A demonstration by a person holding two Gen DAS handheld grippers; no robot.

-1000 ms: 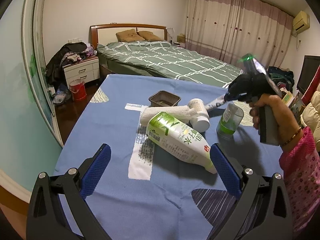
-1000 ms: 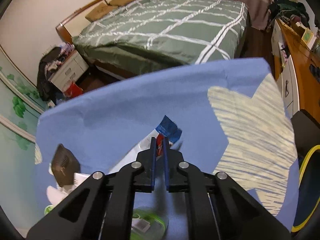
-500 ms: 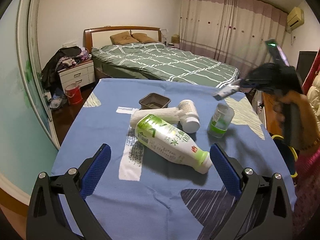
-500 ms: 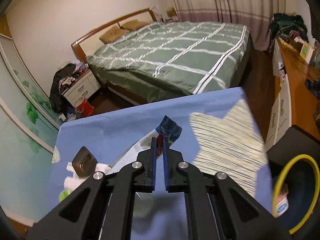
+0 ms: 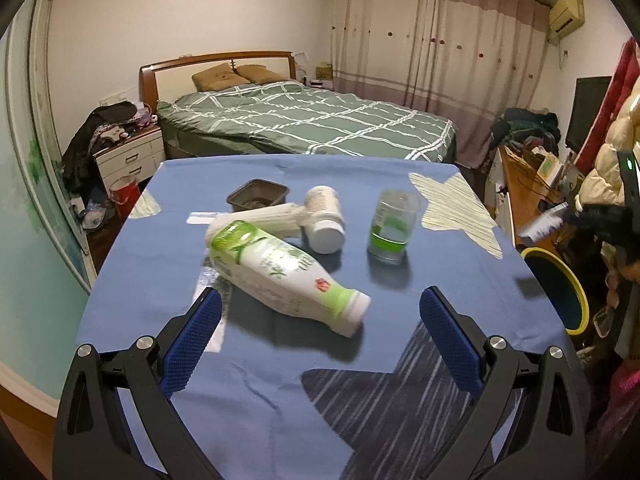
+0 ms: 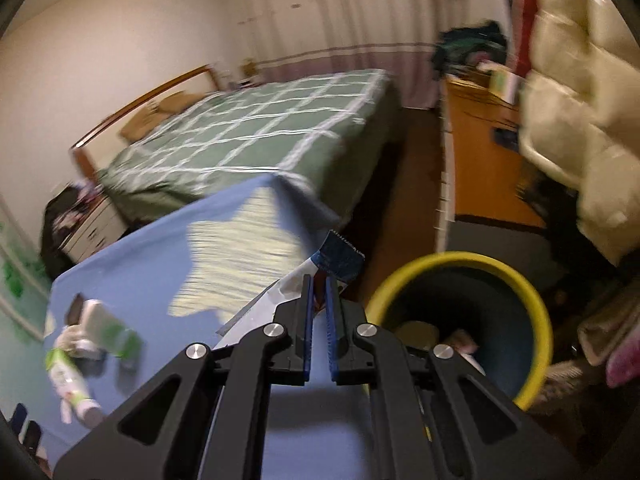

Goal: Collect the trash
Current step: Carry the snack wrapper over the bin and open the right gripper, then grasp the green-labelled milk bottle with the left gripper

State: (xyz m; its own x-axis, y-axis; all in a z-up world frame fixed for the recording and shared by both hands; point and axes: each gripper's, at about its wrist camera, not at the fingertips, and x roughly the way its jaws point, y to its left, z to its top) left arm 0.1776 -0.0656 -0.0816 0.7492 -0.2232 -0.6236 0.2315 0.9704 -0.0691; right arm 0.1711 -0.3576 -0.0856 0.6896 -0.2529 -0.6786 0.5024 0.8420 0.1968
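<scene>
Table: covered by a blue cloth with pale and dark star patches (image 5: 168, 240).
Near middle: white plastic bottle with green label (image 5: 280, 270), lying on its side.
Behind it: rolled white towel (image 5: 264, 218), touching a toppled white jar (image 5: 326, 220).
Far side: dark brown square tray (image 5: 258, 197).
Right: clear cup with green band (image 5: 392, 226), upright.

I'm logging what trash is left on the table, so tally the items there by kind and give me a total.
Bottles lying down: 2, the green-label bottle and white bottle
Clear cup: 1
Brown tray: 1
Rolled white paper: 1
Total: 5
</scene>
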